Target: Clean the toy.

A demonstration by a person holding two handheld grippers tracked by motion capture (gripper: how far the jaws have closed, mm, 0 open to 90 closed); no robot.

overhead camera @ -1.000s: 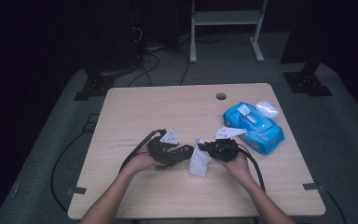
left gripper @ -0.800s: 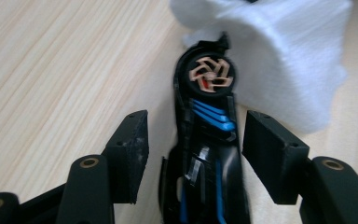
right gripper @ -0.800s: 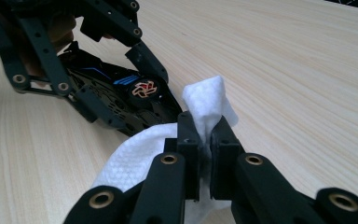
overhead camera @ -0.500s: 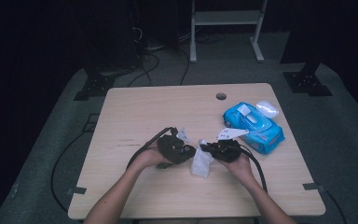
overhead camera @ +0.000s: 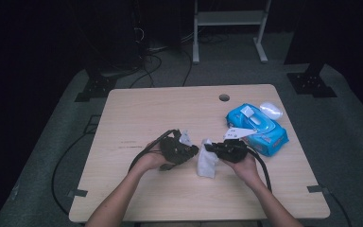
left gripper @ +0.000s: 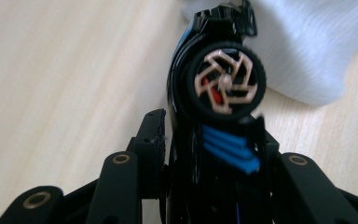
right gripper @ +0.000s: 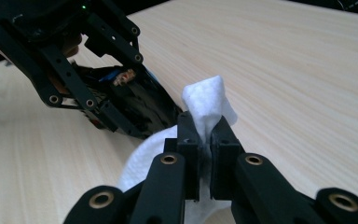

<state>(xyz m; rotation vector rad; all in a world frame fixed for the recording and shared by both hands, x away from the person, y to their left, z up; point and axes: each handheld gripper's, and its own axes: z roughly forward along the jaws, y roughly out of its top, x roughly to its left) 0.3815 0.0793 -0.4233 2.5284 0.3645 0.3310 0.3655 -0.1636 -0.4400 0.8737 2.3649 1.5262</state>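
Note:
My left gripper (overhead camera: pixel 191 151) lies level near the table's middle. Its jaws have just been closing, and they now press on the sides of a black toy car (left gripper: pixel 223 84) with a bronze-spoked wheel and blue stripes. The left gripper (left gripper: pixel 209 135) points the car's nose at a white wipe (left gripper: pixel 303 46). My right gripper (overhead camera: pixel 208 147) faces it from the right, shut on a pinched fold of that wipe (right gripper: pixel 205 100); the rest of the wipe (overhead camera: pixel 207 163) hangs down onto the table. In the right gripper view my right gripper (right gripper: pixel 205 135) sees the car (right gripper: pixel 140 100) just beyond the wipe.
A blue pack of wipes (overhead camera: pixel 257 127) lies at the table's right, with a small white object (overhead camera: pixel 271 110) behind it. The wooden table (overhead camera: pixel 170 109) has a cable hole (overhead camera: pixel 224 97) near its far edge. Cables trail off the left side.
The left hand has turned a little with its gripper, bringing the car closer to the wipe. The right hand and the wipe have stayed in place.

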